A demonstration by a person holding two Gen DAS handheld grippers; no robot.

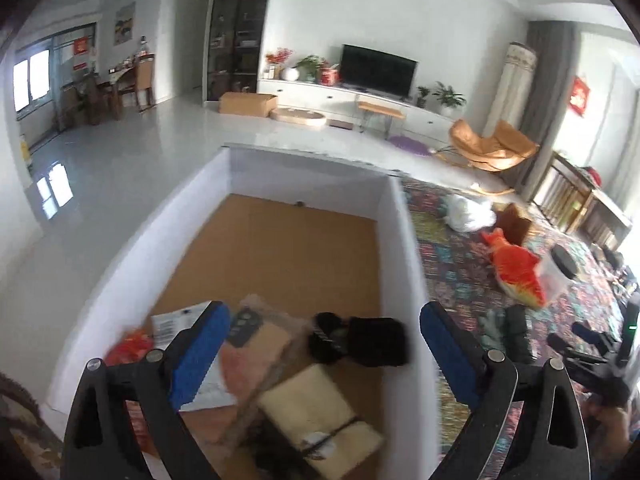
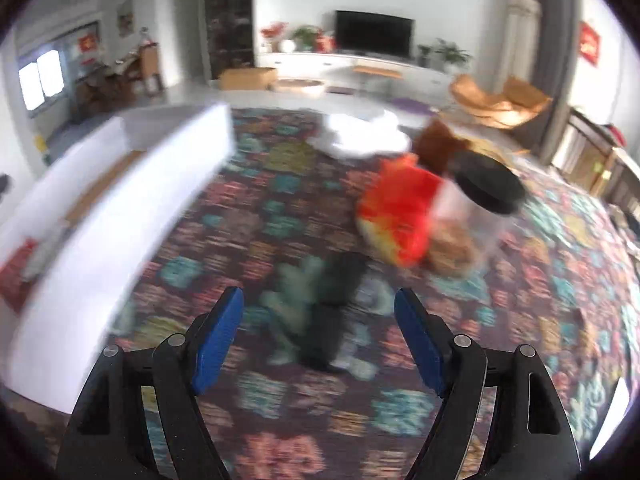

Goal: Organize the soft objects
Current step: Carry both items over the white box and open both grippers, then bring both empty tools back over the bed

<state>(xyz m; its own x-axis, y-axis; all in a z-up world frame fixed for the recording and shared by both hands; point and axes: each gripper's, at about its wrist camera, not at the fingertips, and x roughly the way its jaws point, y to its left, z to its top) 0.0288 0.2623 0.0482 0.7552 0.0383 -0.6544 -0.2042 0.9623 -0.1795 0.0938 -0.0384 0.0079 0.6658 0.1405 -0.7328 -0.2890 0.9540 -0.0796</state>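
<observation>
My left gripper (image 1: 324, 344) is open and empty, above the near end of a white box (image 1: 404, 248) with a brown floor. In the box lie a black soft item (image 1: 368, 340), a cream pad (image 1: 316, 412), a pink fuzzy item (image 1: 248, 364) and a red item (image 1: 128, 348). My right gripper (image 2: 320, 340) is open and empty over the patterned rug (image 2: 256, 216), just short of a dark and grey-green soft item (image 2: 320, 308). An orange-red fish plush (image 2: 400, 208) lies further off; it also shows in the left wrist view (image 1: 516, 272). The right view is blurred.
A white bundle (image 2: 360, 136), a brown plush (image 2: 436, 144) and a clear jar with a black lid (image 2: 488, 184) lie on the rug beyond the fish. The white box (image 2: 100, 216) stands left of my right gripper. A TV unit (image 1: 360, 100) and an orange chair (image 1: 492, 144) stand far back.
</observation>
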